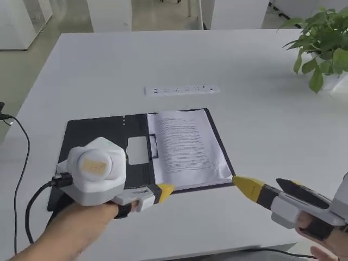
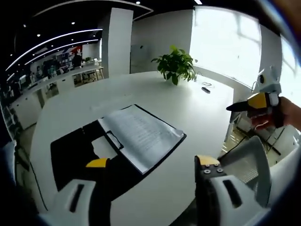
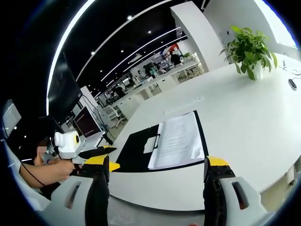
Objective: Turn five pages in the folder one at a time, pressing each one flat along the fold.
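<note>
Left gripper [image 2: 151,161], jaws wide apart and empty, hangs over the near edge of the bare left cover of the folder [image 1: 98,136], likely placed to press along the fold once a sheet comes over. Folder lies open on the near middle of the table [image 1: 109,65], pages [image 1: 187,144] stacked flat on its right half. Right gripper [image 3: 159,161], also spread and holding nothing, points a tip just beside the pages' near right corner, probably to catch the top sheet there.

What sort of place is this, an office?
Most likely an open-plan office: a long white table with a power strip on it, a potted plant, and rows of desks under strip ceiling lights behind.
</note>
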Tool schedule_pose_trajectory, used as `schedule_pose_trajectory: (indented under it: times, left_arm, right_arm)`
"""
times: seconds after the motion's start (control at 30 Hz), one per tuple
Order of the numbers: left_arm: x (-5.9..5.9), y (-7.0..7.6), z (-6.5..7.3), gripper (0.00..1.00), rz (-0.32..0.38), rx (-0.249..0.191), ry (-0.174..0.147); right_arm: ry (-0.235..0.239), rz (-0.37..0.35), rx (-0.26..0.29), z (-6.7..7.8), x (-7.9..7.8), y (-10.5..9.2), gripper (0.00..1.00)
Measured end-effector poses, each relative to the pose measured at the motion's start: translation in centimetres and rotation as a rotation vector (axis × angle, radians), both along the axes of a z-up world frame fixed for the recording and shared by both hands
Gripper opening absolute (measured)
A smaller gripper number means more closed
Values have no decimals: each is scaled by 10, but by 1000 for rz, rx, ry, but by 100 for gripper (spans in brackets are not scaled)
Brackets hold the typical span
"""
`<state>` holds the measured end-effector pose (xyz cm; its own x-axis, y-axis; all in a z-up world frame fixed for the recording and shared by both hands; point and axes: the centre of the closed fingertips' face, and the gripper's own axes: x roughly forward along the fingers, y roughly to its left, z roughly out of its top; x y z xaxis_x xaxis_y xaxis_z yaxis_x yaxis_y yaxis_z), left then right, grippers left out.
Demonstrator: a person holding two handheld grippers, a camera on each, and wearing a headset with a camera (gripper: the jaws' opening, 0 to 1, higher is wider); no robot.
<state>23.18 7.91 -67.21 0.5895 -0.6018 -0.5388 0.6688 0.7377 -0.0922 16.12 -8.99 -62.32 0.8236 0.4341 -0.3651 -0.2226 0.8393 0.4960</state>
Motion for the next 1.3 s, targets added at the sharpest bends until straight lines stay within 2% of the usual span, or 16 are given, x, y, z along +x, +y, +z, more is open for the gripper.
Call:
schedule_pose_trajectory:
  times: [0.3, 0.37, 0.5, 0.53, 0.63, 0.9, 1.17, 1.3]
  left_arm:
    - [18, -34, -20, 72, -54, 42, -10]
    - [22, -40, -23, 73, -58, 38, -9]
    - [29, -51, -32, 73, -66, 61, -17]
    - [32, -53, -35, 73, -71, 78, -21]
    - [38, -60, -39, 73, -76, 78, -28]
    - [58, -84, -55, 73, -65, 65, -11]
    - [70, -104, -74, 72, -54, 66, 5]
    - [74, -110, -85, 72, -36, 65, 30]
  right_arm:
    - [2, -12, 6, -6, 4, -3, 82]
    - [2, -14, 8, -7, 5, -4, 82]
    - [7, -14, 7, -9, 8, -6, 81]
    - [6, -16, 7, -9, 8, -7, 81]
    - [8, -18, 8, -11, 11, -9, 81]
    - [10, -13, 3, -15, 17, -7, 80]
    - [12, -28, 10, -18, 21, -11, 79]
    - [17, -37, 14, -22, 23, -14, 79]
